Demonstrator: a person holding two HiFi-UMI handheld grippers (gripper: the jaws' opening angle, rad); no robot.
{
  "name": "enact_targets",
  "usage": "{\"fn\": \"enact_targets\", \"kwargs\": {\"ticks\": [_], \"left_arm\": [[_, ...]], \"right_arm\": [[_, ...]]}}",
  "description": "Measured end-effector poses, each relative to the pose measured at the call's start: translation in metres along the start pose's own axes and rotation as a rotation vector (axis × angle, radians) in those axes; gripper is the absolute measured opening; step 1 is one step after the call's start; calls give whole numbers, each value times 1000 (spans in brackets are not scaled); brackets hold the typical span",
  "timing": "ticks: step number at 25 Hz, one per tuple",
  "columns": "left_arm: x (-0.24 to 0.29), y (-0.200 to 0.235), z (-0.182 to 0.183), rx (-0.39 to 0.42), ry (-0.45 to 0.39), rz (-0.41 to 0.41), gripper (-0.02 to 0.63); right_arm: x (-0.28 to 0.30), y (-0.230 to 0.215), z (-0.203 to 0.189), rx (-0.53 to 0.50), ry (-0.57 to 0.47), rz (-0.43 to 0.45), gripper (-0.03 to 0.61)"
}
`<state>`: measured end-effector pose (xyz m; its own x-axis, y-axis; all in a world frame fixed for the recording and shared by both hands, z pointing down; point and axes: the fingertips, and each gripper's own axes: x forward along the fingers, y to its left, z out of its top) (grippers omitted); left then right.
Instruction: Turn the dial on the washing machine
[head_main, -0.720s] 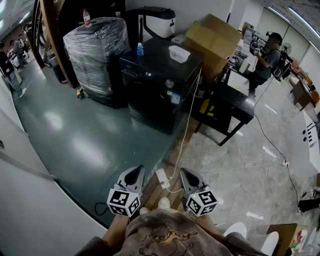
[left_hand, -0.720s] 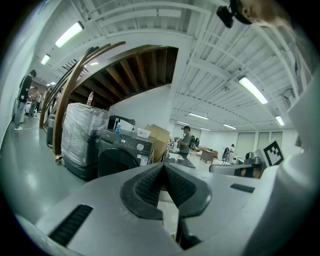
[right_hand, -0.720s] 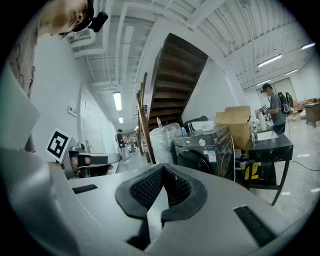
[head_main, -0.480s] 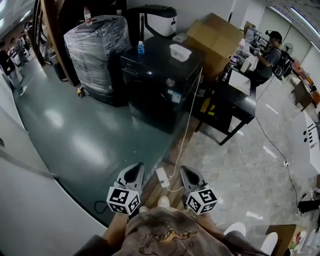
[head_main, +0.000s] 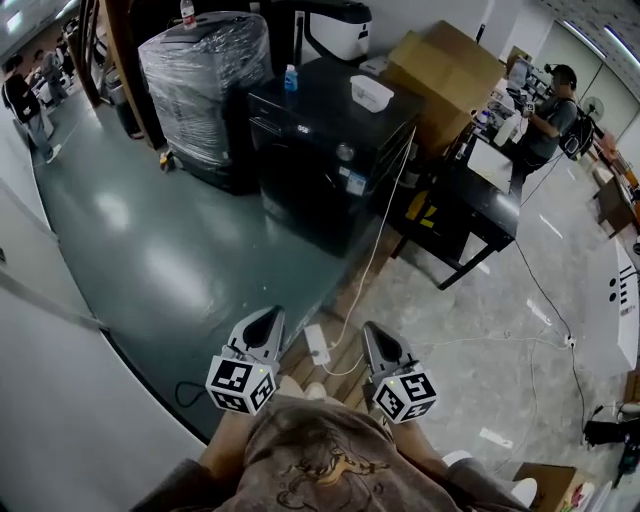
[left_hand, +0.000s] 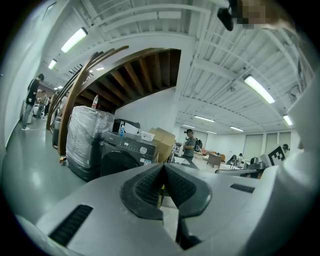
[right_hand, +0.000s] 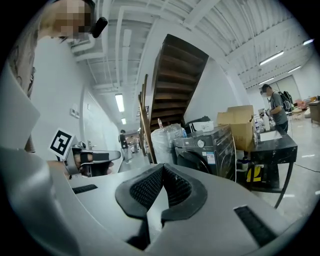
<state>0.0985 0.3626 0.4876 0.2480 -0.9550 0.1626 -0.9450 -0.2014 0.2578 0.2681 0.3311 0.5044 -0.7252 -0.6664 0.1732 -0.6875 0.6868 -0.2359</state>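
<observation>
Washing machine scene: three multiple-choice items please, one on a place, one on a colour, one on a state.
1. Where is the white tray? A beneath the washing machine; B on top of it; C leaning on its door.
2. What colour is the washing machine? A white; B red; C black.
3. How do the jaws of the right gripper stand? A shut, empty; B wide open; C shut on an object.

Key: 1 B, the tray sits on the machine's top panel. 2 C, its body is black all over. 3 A, the right gripper view shows the jaws meeting with nothing between them.
</observation>
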Motion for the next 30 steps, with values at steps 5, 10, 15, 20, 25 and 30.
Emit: {"fn": "enact_targets", "kwargs": {"ticks": [5, 10, 15, 20, 25, 30], "left_arm": [[5, -9, -3, -4, -16, 24, -2], [8, -12, 7, 15, -21, 25, -2], [25, -2, 12, 16, -25, 25, -2], [58, 17, 18, 11, -11, -5, -3], [104, 55, 32, 17, -1, -39, -2], [152, 91, 49, 19, 29, -102, -2]], "right_arm": [[3, -17, -7, 12, 19, 16, 0], [13, -21, 7, 21, 4, 28, 0], [29, -28, 14, 18, -2, 33, 0], [63, -41, 11, 7, 31, 18, 0], [114, -56, 21, -8, 39, -6, 0], [169, -66, 34, 26, 34, -55, 0]]}}
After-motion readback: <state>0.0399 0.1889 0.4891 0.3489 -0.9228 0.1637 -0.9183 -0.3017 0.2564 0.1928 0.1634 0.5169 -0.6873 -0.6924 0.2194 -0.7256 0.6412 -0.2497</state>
